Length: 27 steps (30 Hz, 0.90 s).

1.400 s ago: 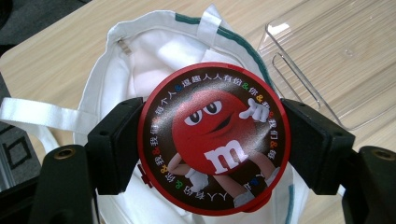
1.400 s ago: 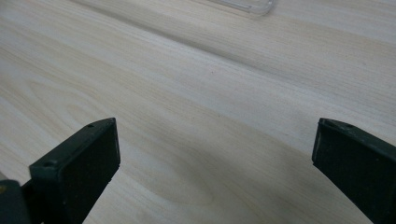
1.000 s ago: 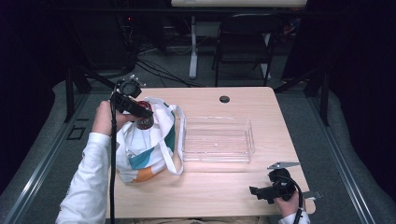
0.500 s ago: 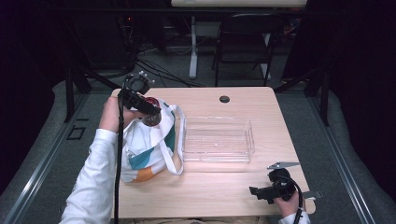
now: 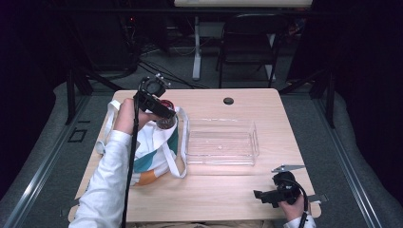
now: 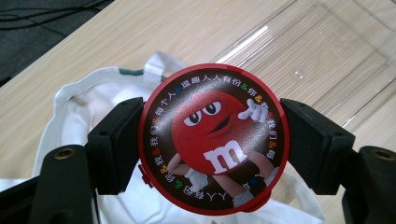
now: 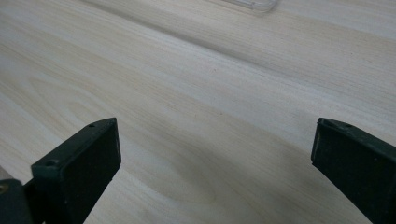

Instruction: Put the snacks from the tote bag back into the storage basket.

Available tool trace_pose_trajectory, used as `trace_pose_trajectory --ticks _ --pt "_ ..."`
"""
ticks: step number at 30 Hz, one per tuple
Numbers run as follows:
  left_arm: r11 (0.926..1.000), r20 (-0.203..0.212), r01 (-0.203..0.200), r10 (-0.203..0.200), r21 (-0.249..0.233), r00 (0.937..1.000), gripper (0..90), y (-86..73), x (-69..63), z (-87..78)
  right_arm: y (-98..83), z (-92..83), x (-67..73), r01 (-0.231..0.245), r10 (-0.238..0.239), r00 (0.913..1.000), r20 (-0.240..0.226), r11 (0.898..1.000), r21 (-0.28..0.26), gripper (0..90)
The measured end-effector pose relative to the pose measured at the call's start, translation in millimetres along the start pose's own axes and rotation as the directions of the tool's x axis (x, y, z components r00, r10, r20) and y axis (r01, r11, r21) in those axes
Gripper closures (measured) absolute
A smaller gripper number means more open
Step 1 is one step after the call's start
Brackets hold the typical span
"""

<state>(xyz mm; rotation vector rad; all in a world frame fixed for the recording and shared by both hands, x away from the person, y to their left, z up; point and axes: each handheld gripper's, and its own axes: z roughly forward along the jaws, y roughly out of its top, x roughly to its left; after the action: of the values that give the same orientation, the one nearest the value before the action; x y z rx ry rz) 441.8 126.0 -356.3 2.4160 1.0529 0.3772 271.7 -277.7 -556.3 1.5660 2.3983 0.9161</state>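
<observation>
1. Left gripper view: my left gripper (image 6: 212, 140) clamps the candy tub (image 6: 212, 140) above the tote bag (image 6: 84, 112).
2. Next, I'd judge, carry it to the clear tray (image 5: 221, 142).
3. Right gripper (image 7: 215, 154) rests gaping, idle.

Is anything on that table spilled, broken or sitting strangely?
Nothing looks spilled or broken. The white tote bag lies slumped and rumpled near the table's left edge, as soft bags do. The clear tray sits flat and empty. The left gripper holds a red-lidded candy tub over the bag.
</observation>
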Motion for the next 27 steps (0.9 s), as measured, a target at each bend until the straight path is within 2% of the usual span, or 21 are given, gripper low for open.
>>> trace_pose_trajectory --ticks 16,24,27 --pt "0.9996 0.035 -0.027 0.027 0.002 0.999 26.2 12.7 -17.8 18.7 0.1 -0.4 0.1 0.004 -0.004 1.0 0.0 1.0 0.004 1.3" --pt "0.9995 0.032 -0.028 0.028 -0.018 0.9991 26.3 18.3 -26.4 26.1 0.0 -1.1 -0.3 0.005 -0.005 1.0 -0.002 1.0 0.004 1.3" --pt "0.9993 0.035 -0.035 0.035 -0.008 0.9988 26.3 19.7 -28.6 27.0 0.0 -1.1 -0.3 0.005 -0.005 1.0 -0.003 1.0 0.003 1.3"
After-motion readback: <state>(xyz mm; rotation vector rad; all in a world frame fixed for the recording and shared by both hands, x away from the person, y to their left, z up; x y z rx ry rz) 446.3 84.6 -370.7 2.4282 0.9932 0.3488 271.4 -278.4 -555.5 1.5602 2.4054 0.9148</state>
